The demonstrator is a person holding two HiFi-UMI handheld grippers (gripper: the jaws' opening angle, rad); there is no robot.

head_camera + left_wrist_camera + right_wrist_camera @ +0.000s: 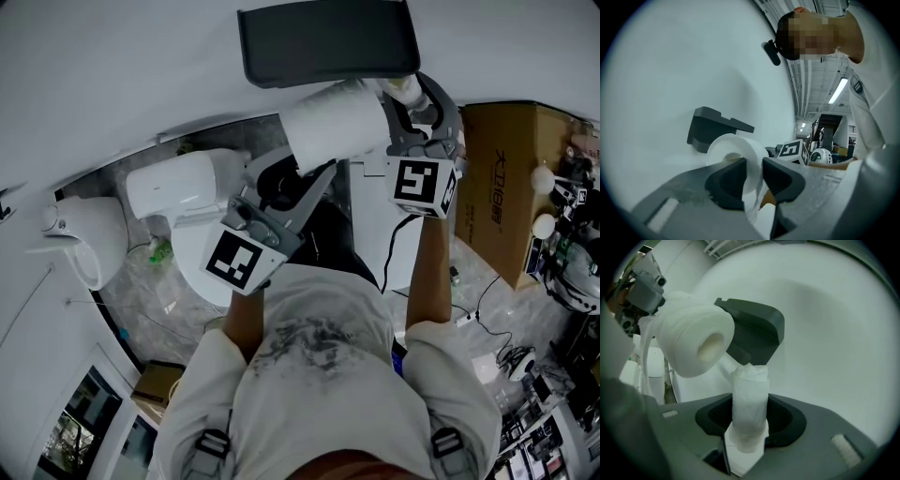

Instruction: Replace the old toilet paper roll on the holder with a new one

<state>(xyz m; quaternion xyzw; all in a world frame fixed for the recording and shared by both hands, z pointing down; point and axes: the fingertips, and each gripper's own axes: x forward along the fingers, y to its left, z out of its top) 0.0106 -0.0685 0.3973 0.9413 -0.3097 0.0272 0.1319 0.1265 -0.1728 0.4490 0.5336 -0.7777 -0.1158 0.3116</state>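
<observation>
The left gripper is pinching the wall of the new toilet paper roll at its open end, holding it just below the dark holder on the white wall. The right gripper is clamping the old roll – thin, nearly spent, standing upright between its jaws – close beside the new roll and under the holder.
</observation>
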